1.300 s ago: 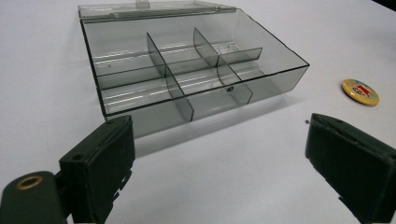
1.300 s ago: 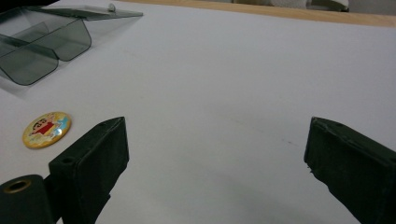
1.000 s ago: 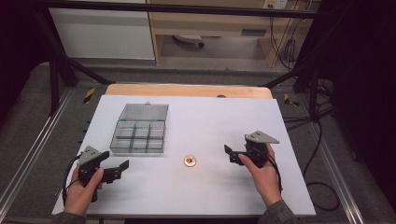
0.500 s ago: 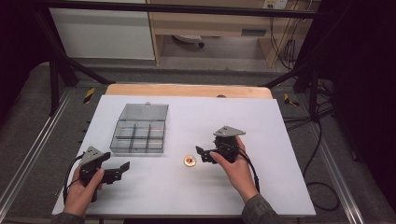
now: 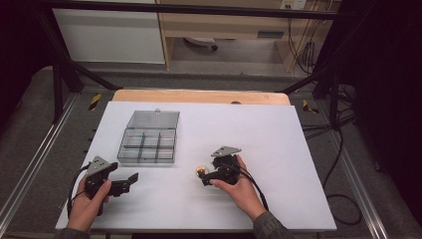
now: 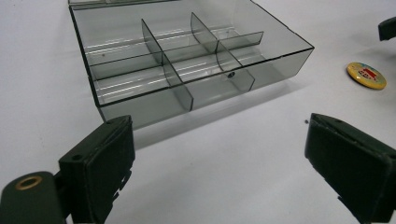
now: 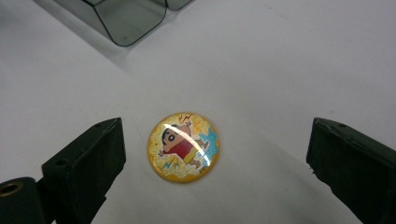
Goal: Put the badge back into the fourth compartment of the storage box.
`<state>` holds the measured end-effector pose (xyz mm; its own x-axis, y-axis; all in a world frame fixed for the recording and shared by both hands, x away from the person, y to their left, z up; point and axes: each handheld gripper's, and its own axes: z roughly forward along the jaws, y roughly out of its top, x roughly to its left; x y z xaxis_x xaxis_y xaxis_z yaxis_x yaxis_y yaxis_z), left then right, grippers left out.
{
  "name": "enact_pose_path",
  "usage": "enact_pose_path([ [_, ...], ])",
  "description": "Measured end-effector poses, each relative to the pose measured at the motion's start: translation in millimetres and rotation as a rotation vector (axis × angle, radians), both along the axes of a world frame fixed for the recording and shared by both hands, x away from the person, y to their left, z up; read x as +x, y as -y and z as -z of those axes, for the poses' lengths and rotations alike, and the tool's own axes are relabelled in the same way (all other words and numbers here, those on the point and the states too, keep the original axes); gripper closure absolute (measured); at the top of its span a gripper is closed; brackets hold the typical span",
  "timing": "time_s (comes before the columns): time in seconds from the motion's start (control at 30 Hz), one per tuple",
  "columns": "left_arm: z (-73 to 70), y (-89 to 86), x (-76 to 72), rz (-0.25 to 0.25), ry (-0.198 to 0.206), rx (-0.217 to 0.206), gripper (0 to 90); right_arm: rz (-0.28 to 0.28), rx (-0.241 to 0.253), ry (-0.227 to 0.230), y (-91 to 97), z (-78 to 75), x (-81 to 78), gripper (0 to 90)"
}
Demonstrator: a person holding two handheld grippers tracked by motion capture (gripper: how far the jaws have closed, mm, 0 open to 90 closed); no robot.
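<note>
Right gripper, jaws spread wide and empty, flanks one glossy round cartoon badge; left gripper gapes empty below one smoky six-compartment plastic box.

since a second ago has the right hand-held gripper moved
Yes. The right hand-held gripper has moved left across the table, toward the compartment box, and its open jaws now sit around the round badge, which has stayed put.

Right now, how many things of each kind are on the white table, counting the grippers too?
Box: 1
Badge: 1
Grippers: 2, left gripper and right gripper
Total: 4
</note>
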<state>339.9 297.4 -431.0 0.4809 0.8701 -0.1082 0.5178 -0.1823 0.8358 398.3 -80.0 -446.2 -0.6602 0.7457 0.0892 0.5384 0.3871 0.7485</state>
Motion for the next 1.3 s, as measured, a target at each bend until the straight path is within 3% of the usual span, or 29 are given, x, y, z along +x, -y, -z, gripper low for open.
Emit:
enact_pose_path([
  [0.27,-0.4,0.8,1.1,0.011,0.005,-0.001,9.2,-0.088,-0.088,-0.011,-16.0,12.4,-9.0,6.3],
  [0.33,-0.7,1.2,0.8,0.015,0.006,0.0,9.3,-0.1,-0.106,0.007,-17.7,13.2,-11.8,7.6],
  [1.3,-0.1,-0.7,0.8,0.02,0.001,0.003,9.8,-0.104,-0.071,0.084,-20.7,13.5,-9.1,43.8],
])
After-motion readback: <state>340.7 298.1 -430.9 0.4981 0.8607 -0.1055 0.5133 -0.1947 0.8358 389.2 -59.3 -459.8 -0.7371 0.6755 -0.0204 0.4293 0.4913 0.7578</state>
